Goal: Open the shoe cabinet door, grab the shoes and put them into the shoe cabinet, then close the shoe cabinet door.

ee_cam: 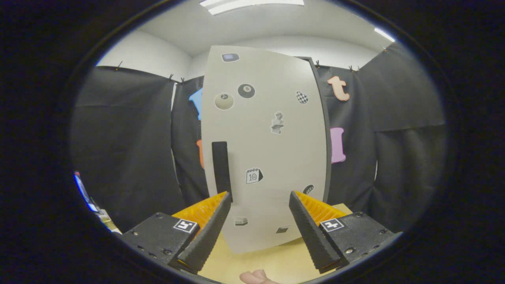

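Your gripper (260, 201) stands with its fingers spread wide and nothing between them, aimed at the tall pale-grey shoe cabinet door (276, 154), a flat panel dotted with small stickers. The door stands upright on the light wooden tabletop (256, 260), toward its far edge, just ahead of your fingertips. It looks shut, or close to it, though the angle does not settle that; this scene fits a cabinet waiting to be opened as well as one already closed again on the shoes.

The narrow black vertical handle (221, 167) sits near the door's left edge, just beyond your left finger. That is the place to take hold: it looks rigid and slim enough for the fingers to close across. I judge the panel itself stiff, light and smooth, likely to slip under a flat push, and the cabinet might shift on the tabletop if you pull hard.

Among the stickers, a black billiard ball (246, 91) shows an 8 and a small calendar sticker (253, 176) shows 10; the rest are too small to read.
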Available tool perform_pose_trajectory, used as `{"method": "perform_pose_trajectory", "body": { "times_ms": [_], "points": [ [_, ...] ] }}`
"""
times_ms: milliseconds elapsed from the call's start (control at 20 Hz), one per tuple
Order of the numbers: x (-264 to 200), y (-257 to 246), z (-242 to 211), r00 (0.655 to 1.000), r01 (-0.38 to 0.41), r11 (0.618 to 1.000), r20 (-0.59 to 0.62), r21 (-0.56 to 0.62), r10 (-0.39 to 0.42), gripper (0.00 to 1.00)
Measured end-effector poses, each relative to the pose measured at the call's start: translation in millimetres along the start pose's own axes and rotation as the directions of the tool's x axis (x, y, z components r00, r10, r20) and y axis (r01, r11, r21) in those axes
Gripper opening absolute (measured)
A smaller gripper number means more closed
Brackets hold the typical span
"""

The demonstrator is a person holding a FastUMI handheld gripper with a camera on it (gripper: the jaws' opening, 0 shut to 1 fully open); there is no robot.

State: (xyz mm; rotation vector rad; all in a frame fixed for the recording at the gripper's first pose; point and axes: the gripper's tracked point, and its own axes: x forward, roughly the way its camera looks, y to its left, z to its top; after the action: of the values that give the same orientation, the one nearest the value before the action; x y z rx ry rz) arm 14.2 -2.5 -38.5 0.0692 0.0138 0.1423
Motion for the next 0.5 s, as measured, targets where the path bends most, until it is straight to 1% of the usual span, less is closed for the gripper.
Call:
{"method": "perform_pose_trajectory", "body": {
  "times_ms": [100, 200, 250, 400, 500],
  "points": [
    [-27.9, -6.2, -22.4, 1.000, -0.012, 1.000, -0.007, 0.013, 0.012, 0.98],
    [-48.0, -22.9, -47.8, 0.999, 0.009, 1.000, -0.045, 0.019, -0.008, 0.98],
    [-55.0, -32.7, -50.1, 0.998, 0.029, 0.999, -0.048, 0.022, -0.028, 0.98],
    [-76.4, -64.0, -29.9, 0.995, 0.091, 0.995, 0.037, 0.026, -0.092, 0.98],
    [-88.1, -77.5, -32.1, 0.992, 0.107, 0.994, 0.062, 0.022, -0.108, 0.98]
  ]
}}
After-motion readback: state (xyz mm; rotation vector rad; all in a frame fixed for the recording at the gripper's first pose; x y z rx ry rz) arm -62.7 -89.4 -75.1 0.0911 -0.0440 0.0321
